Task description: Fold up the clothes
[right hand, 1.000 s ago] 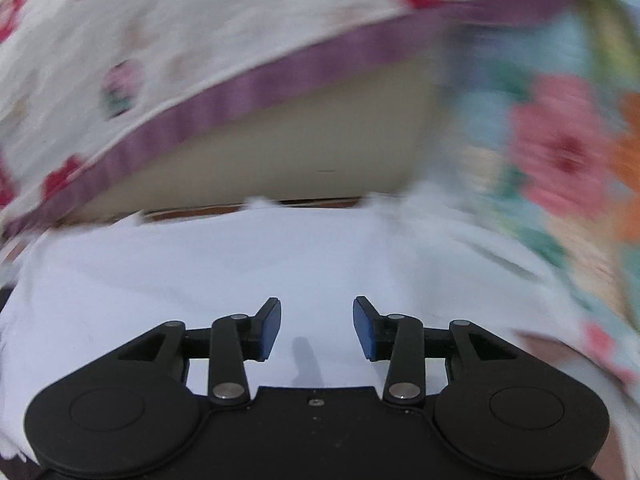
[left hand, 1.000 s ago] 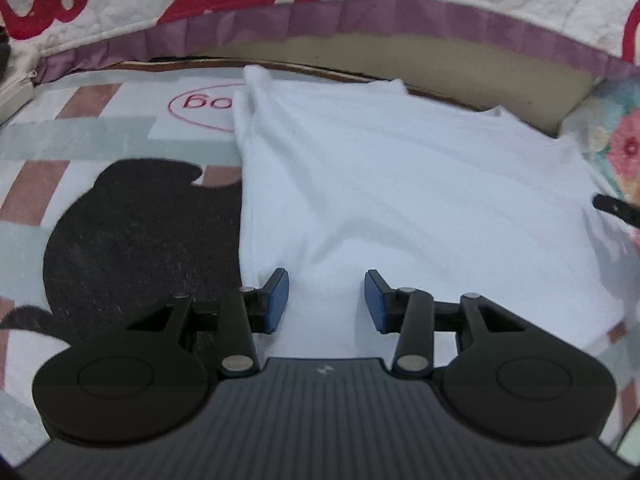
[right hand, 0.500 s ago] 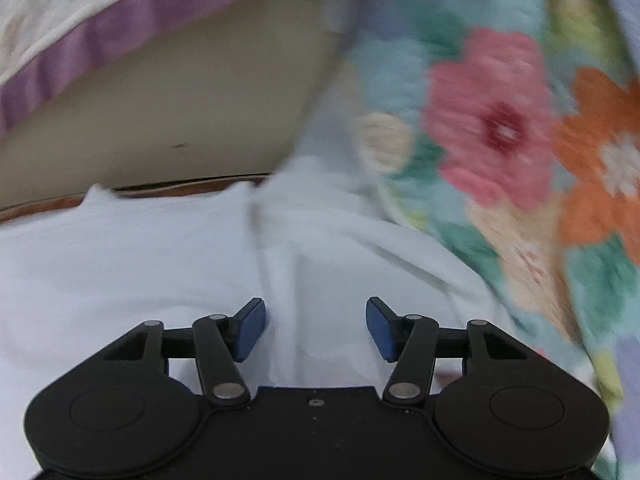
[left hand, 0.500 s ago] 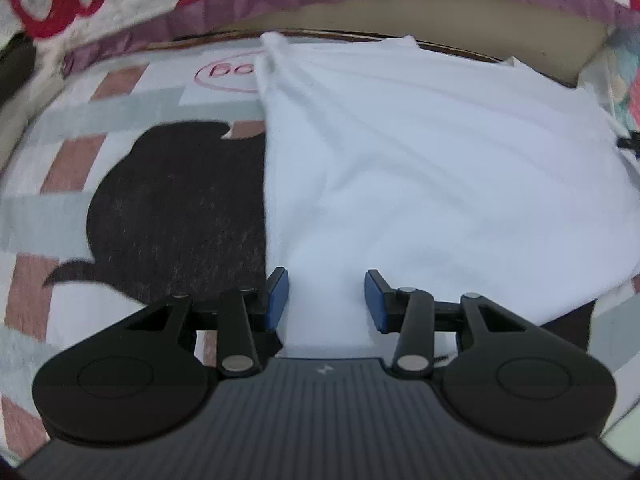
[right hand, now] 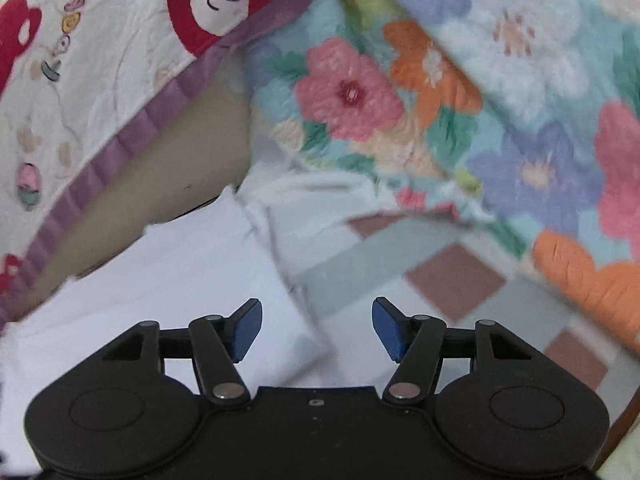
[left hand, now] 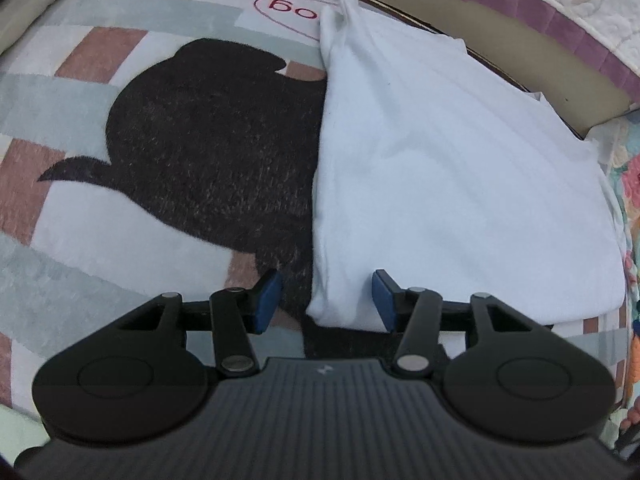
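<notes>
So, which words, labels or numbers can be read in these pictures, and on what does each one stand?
"bo", upside down in a red oval on the patterned mat; the white garment hides the rest.
Coloured letters on the bear quilt: too tilted and blurred to read.
A small mark on the left gripper body: no text.

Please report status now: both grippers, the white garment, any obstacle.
Left gripper open, at white garment near-left corner. Right gripper open, at its right corner. Floral quilt close on right.

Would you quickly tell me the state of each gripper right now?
Left gripper: open, holding nothing, at a corner of the white garment.
Right gripper: open, holding nothing, at another corner.
</notes>
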